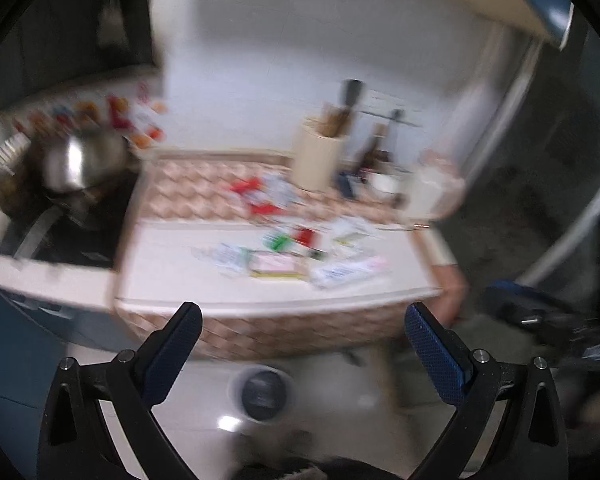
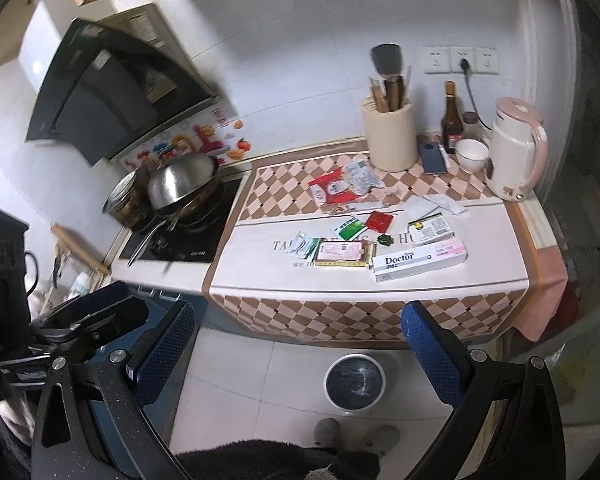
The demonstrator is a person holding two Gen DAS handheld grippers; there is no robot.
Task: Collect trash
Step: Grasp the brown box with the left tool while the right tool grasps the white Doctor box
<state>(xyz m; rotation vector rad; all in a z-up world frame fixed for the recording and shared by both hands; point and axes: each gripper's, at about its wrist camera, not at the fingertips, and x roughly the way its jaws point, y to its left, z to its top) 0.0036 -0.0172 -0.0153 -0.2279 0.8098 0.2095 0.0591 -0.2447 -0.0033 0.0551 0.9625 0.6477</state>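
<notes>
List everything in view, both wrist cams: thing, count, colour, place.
Wrappers and sachets: several, red, green, white; mid-counter.
Doctor box: 1, white-pink; front of counter.
Flat pink packet: 1; left of the Doctor box.
Small carton: 1, white-yellow; behind the Doctor box.
Tissue: 1, white; near the kettle.
Trash bin: 1, white rim, dark liner; floor below counter.
Utensil holder: 1, cream; back of counter.
Bottle: 1, dark; by wall.
Bowl: 1, white.
Phone: 1, dark blue.
Kettle: 1, cream-pink; right end.
Wok: 1, steel; on stove.
Checked cloth: 1, brown-pink; covers counter.
Left gripper: open, empty.
Right gripper: open, empty.
</notes>
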